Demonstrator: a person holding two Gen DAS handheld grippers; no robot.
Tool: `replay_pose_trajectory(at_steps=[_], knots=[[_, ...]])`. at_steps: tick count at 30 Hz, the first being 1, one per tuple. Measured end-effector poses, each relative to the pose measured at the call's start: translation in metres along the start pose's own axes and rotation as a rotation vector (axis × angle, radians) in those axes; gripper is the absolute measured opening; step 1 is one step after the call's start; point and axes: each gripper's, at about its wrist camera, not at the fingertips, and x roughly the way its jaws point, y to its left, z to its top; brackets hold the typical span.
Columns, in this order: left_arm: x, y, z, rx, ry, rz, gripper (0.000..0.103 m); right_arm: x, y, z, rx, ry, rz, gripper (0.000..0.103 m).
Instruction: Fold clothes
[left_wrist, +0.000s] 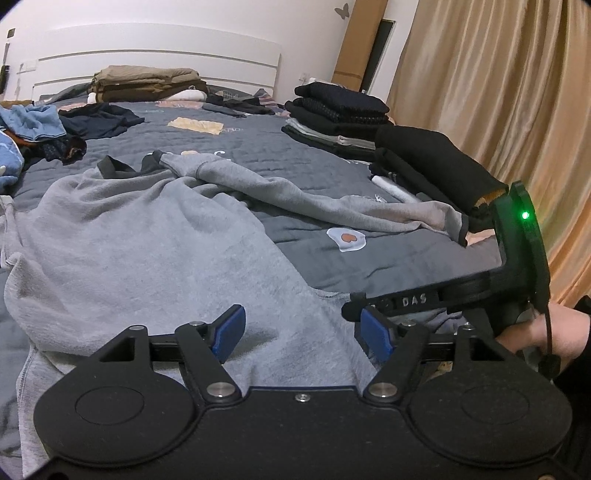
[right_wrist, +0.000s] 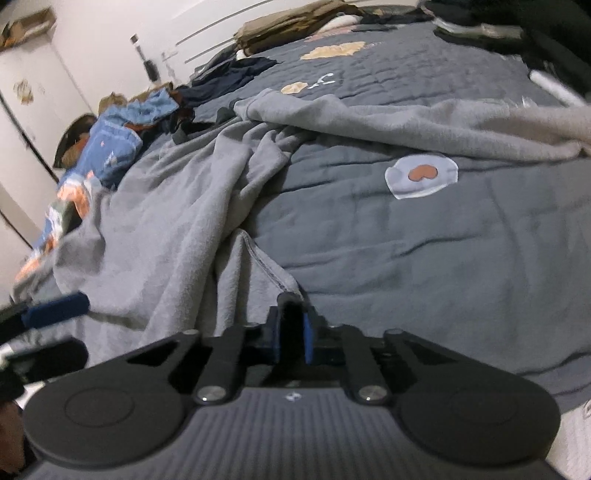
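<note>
Grey sweatshirt (left_wrist: 147, 236) lies spread and rumpled on the near part of the bed (right_wrist: 424, 258), one sleeve (left_wrist: 332, 195) trailing out toward the right, dark collar at the far end. Hem edge with its stitched seam runs down toward the near edge of the bed.

Right gripper (right_wrist: 291, 314) — jaws together, clamped on the hem corner of the sweatshirt; cloth rises straight into the pads. Left gripper (left_wrist: 303, 328) — jaws apart over the cloth of the lower body, nothing pinched, blue pads (left_wrist: 231, 328) standing clear either side.

Step in hand, as I judge it: taking hold of the bottom edge to straighten or start the first fold. Next move likely calls for the left gripper to close on the hem further along, then both to pull the edge taut.

Room: bare quilt lies open to the right of the garment. Folded dark stacks (left_wrist: 340, 110) sit at the far right, unsorted clothes (left_wrist: 33, 129) at the far left — both well apart from the hem.
</note>
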Motion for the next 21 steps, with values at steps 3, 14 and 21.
replay_pose_trajectory(at_steps=[3, 14, 21], knots=[[0.0, 0.0, 0.001, -0.003, -0.004, 0.003, 0.069, -0.009, -0.005, 0.003, 0.063, -0.029, 0.034, 0.004], [-0.003, -0.001, 0.007, -0.016, -0.031, 0.007, 0.069, -0.091, -0.026, 0.001, 0.239, -0.208, 0.112, 0.003], [-0.007, -0.004, 0.011, -0.019, -0.057, -0.001, 0.069, -0.151, -0.038, -0.027, 0.321, -0.311, 0.071, 0.003]])
